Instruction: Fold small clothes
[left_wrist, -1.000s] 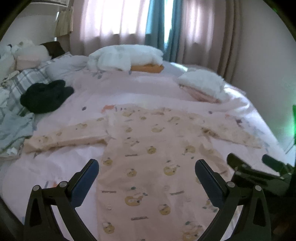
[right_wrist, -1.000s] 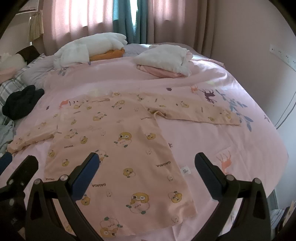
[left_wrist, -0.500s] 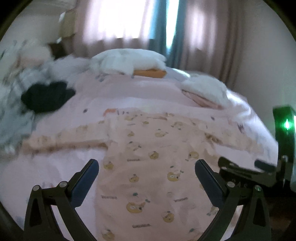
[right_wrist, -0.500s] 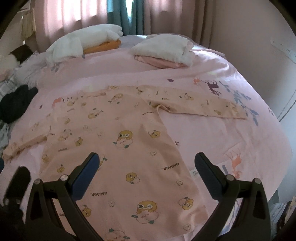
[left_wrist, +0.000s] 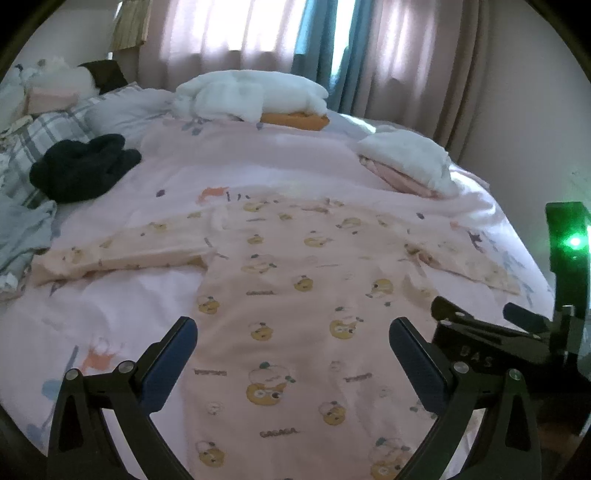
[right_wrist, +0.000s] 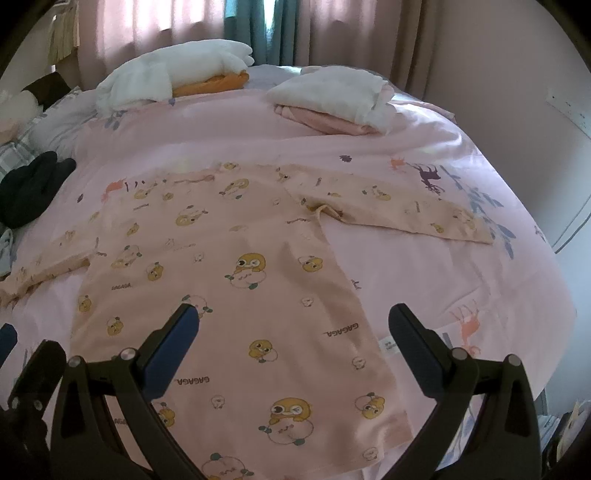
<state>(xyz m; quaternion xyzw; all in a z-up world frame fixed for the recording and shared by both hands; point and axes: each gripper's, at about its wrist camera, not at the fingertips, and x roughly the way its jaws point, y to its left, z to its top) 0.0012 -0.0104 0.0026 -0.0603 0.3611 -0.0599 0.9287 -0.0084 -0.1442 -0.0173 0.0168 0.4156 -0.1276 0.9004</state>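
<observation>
A small pink long-sleeved top (left_wrist: 295, 295) (right_wrist: 236, 266) with a yellow duck print lies flat on the pink bed cover (left_wrist: 122, 302) (right_wrist: 424, 266), both sleeves spread out sideways. My left gripper (left_wrist: 293, 354) hovers open above the lower part of the top, holding nothing. My right gripper (right_wrist: 293, 339) also hovers open over the top's lower right part, empty. In the left wrist view the right gripper's body shows at the right edge with a green light.
A folded white and pink stack (right_wrist: 336, 99) (left_wrist: 406, 166) sits at the far right of the bed. White cloth on an orange item (right_wrist: 184, 77) lies by the curtains. A black garment (left_wrist: 81, 170) (right_wrist: 29, 188) and checked pillows lie at left.
Both grippers have drifted slightly over the top, still open. The view has shifted a little; the top lies as before.
</observation>
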